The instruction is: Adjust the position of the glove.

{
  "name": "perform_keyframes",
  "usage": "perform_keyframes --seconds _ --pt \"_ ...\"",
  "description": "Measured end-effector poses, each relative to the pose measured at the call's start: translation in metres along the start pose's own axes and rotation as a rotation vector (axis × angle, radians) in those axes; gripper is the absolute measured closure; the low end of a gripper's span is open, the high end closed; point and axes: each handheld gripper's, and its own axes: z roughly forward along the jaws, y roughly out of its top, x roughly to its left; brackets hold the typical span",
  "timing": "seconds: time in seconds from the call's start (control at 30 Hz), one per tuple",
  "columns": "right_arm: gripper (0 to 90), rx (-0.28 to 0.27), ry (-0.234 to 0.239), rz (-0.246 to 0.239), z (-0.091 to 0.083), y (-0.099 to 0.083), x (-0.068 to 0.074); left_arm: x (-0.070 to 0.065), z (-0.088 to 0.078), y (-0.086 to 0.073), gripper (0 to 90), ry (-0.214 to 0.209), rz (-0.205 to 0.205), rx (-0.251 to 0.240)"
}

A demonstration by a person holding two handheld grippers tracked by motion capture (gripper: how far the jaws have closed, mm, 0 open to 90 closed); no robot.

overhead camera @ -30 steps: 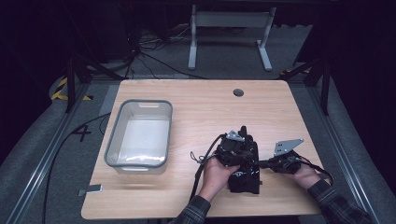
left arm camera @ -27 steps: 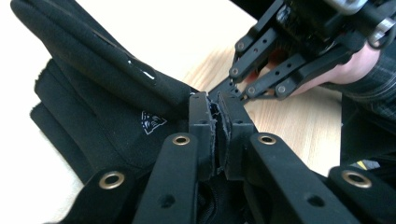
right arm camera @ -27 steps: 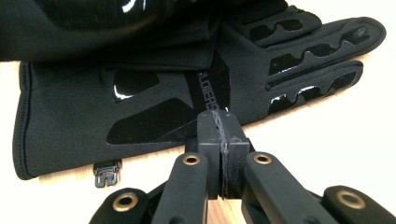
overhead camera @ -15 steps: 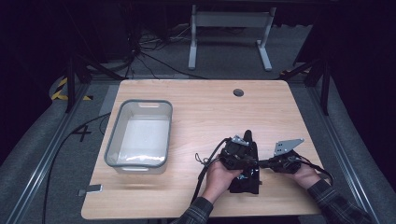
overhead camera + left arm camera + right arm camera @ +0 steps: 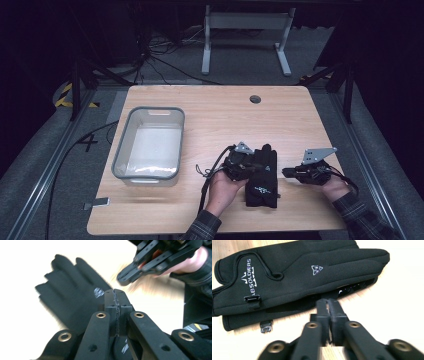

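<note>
Near the front right of the bench [image 5: 200, 100] lies a stacked pair of black gloves [image 5: 262, 176]. Left tongs [image 5: 248, 165] have shifted over the gloves since a second ago, jaws closed, gripping nothing. Right tongs [image 5: 286, 171] sit just beside the pair, jaws together, just eased slightly apart. No grasp yet.

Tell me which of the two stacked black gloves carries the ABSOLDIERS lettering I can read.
The upper glove, lying on top of the pair: white ABSOLDIERS lettering runs along its cuff in the right gripper view. The lower glove shows there only as an edge and a small clip beneath it.
</note>
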Motion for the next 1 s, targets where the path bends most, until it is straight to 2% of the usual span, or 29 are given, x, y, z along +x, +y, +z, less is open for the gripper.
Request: perform_keyframes --seconds 0.17,0.27,0.37,0.53,0.7,0.77,0.9,1.0 --pt "48.8 0.003 -0.068 0.037 -0.005 -0.007 -0.007 0.001 -0.002 -0.016 89.7 0.016 -0.004 0.029" --pt "38.0 -0.005 -0.094 0.072 -0.010 -0.014 -0.013 -0.004 0.000 -0.020 89.7 0.014 0.001 0.048" --pt "31.3 -0.014 -0.119 0.100 -0.014 -0.021 -0.016 -0.013 0.003 -0.024 89.6 0.003 0.022 0.059" --pt "17.8 -0.023 -0.151 0.108 -0.016 -0.030 -0.019 -0.022 0.013 -0.031 89.6 -0.018 0.038 0.097" --pt "15.2 -0.008 -0.174 0.107 -0.012 -0.035 -0.020 -0.023 0.019 -0.033 89.6 -0.021 0.043 0.115" --pt "14.3 0.004 -0.198 0.099 -0.009 -0.036 -0.020 -0.022 0.019 -0.034 89.7 -0.014 0.043 0.120" --pt "9.7 -0.015 -0.198 0.096 -0.006 -0.038 -0.021 -0.022 0.018 -0.034 89.7 0.004 0.055 0.134" --pt "7.8 -0.008 -0.191 0.118 -0.006 -0.039 -0.023 -0.020 0.017 -0.035 89.7 0.021 0.058 0.144"
